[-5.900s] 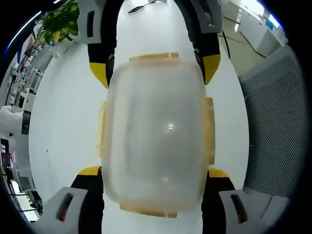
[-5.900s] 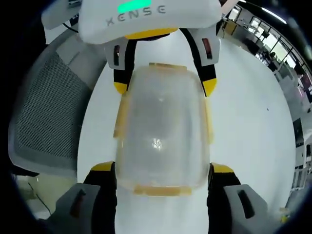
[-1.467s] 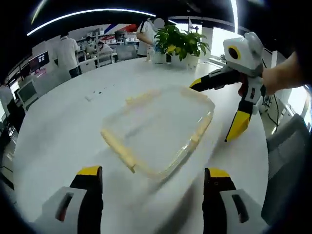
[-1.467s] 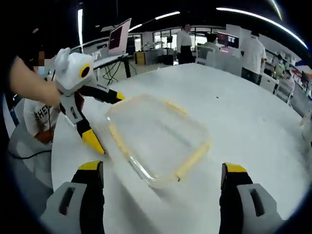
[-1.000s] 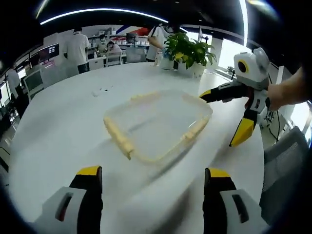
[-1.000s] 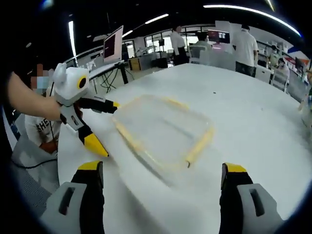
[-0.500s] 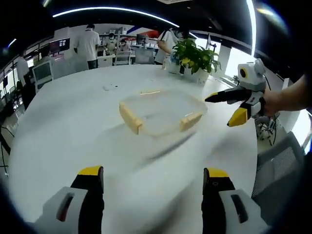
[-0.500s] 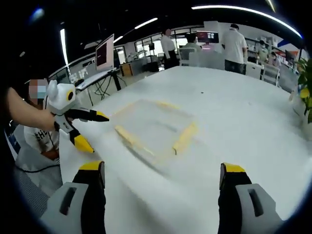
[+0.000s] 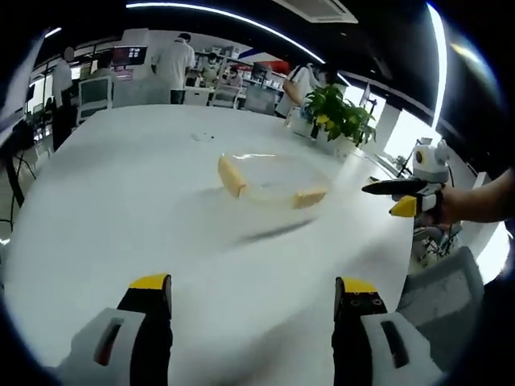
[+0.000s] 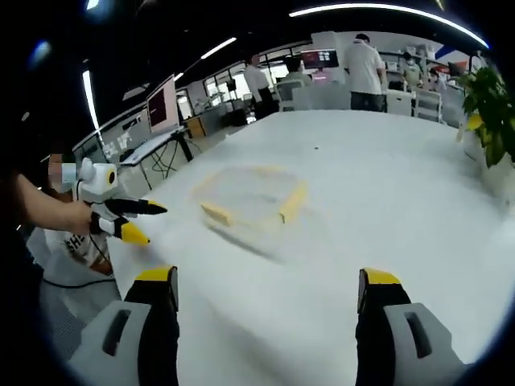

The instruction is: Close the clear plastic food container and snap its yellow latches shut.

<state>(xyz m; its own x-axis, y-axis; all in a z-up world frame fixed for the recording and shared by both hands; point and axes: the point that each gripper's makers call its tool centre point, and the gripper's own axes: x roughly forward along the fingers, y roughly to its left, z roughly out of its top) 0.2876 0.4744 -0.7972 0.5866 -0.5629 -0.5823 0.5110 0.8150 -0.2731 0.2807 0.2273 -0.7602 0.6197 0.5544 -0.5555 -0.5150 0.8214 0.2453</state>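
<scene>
Left gripper view: a wide white table (image 9: 121,209) in an open office carries the clear container (image 9: 269,178) with yellow latches (image 9: 232,176) mid-surface, bare tabletop all round it. Both the left hand-held gripper (image 9: 249,293) and right hand-held gripper (image 10: 269,288) gape wide, empty, well apart from it.

We count one clear container (image 9: 269,178) with two yellow latches (image 9: 232,176) showing, on one white table (image 9: 121,209). We see two grippers, one potted plant (image 9: 338,121) and several people standing beyond.
</scene>
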